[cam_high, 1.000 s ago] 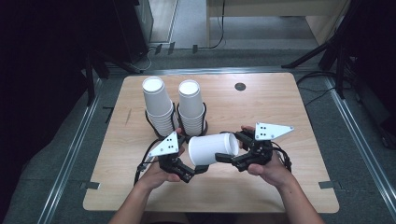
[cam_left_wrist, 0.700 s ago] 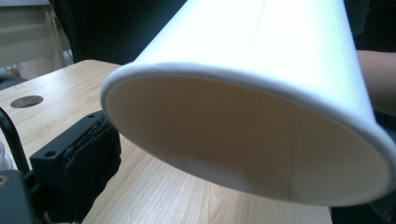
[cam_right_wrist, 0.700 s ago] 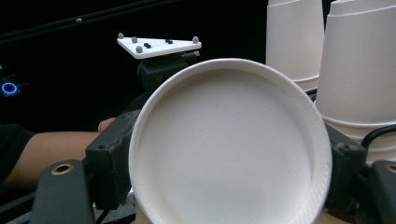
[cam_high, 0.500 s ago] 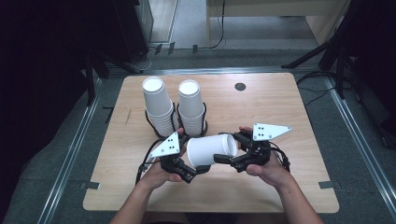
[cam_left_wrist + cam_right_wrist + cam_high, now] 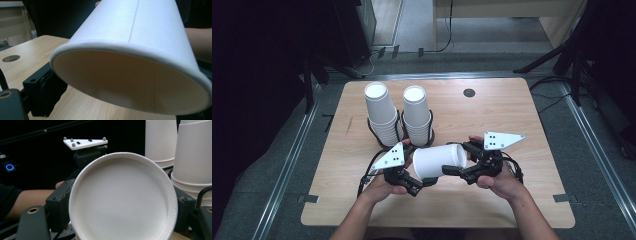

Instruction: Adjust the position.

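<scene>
A white paper cup (image 5: 439,160) lies on its side above the table's front, held between both grippers. My right gripper (image 5: 457,167) is shut on its base, and in the right gripper view the round bottom (image 5: 122,197) sits between the black fingers (image 5: 60,200). My left gripper (image 5: 419,184) is at the cup's open mouth (image 5: 130,82), with one pad (image 5: 53,92) pressed against the rim. Its other jaw is hidden behind the cup. Across the cup, the right gripper view also takes in the left gripper's grey plate (image 5: 85,143).
Two tall stacks of white cups (image 5: 382,115) (image 5: 417,112) stand in black wire holders just behind the grippers. A round hole (image 5: 469,92) is in the wooden table (image 5: 512,115) at the back. Bare wood lies to the right and front.
</scene>
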The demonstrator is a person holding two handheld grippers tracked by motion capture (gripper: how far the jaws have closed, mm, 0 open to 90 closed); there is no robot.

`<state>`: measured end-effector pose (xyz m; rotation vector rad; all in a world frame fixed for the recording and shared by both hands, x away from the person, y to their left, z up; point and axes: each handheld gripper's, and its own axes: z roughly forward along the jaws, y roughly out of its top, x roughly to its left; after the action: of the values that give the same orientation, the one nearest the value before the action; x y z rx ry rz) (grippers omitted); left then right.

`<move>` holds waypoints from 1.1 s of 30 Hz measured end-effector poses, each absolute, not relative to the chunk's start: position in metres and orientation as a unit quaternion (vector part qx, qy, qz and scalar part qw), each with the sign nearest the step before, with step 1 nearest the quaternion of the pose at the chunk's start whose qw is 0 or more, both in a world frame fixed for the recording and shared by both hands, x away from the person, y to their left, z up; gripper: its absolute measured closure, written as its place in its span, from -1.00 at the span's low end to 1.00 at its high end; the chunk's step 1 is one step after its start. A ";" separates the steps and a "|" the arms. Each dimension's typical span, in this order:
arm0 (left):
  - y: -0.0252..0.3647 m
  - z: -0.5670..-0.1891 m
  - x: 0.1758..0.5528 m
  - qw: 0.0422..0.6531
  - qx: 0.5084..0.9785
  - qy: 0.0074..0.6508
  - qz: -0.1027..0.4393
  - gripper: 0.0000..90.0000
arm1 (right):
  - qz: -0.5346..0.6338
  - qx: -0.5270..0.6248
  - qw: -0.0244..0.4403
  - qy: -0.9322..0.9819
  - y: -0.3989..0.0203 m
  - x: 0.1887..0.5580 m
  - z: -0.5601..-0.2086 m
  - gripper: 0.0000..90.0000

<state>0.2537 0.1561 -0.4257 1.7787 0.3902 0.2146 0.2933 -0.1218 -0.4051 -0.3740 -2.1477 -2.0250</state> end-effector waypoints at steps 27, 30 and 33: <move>0.158 -0.427 0.251 0.610 0.776 0.144 0.077 -0.82 | -0.660 -0.110 0.092 -0.738 -0.126 0.293 -0.404 -0.64; 0.158 -0.427 0.251 0.609 0.776 0.145 0.077 -0.82 | -0.659 -0.109 0.088 -0.739 -0.126 0.293 -0.404 -0.67; 0.159 -0.427 0.251 0.608 0.776 0.147 0.076 -0.82 | -0.658 -0.110 0.082 -0.740 -0.126 0.293 -0.402 -0.70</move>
<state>0.2511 0.1595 -0.4271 1.7933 0.3404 0.1758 0.2932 -0.1261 -0.4024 -0.3287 -2.2121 -1.9671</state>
